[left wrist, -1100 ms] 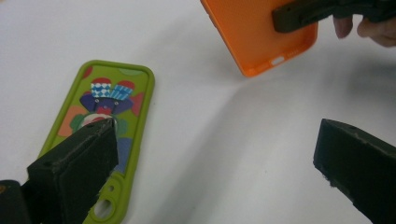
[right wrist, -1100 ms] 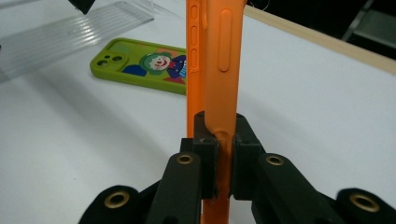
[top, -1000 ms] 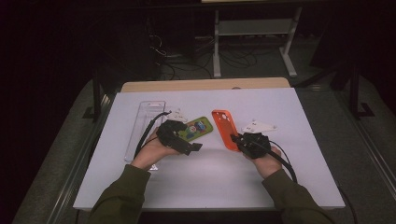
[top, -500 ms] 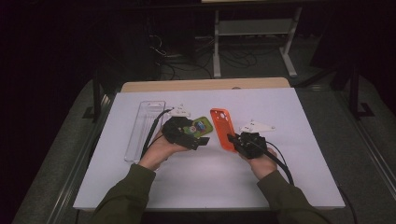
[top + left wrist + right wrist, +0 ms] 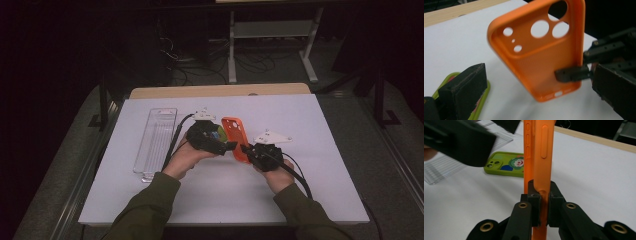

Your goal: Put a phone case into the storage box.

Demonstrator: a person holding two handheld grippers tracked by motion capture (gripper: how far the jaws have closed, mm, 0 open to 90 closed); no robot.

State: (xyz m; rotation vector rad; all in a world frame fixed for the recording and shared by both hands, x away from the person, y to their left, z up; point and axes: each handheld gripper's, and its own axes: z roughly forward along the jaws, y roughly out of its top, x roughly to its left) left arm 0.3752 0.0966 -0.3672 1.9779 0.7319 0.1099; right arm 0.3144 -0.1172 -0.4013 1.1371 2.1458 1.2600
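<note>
Orange phone case [image 5: 541,150]: pinched by right gripper [image 5: 543,203] fingers, lifted off table [image 5: 210,200]. Left gripper [image 5: 534,85] fingers spread beside it, not yet gripping. Green phone case [image 5: 506,163]: untouched beyond.

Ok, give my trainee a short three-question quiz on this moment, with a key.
1. True or false: the right tool is shut on the orange phone case.
2. What lies on the table beside the left tool?
3. The clear plastic tray is: A) empty B) holding a phone.

Key: 1 true; 2 the green phone case; 3 A.
</note>
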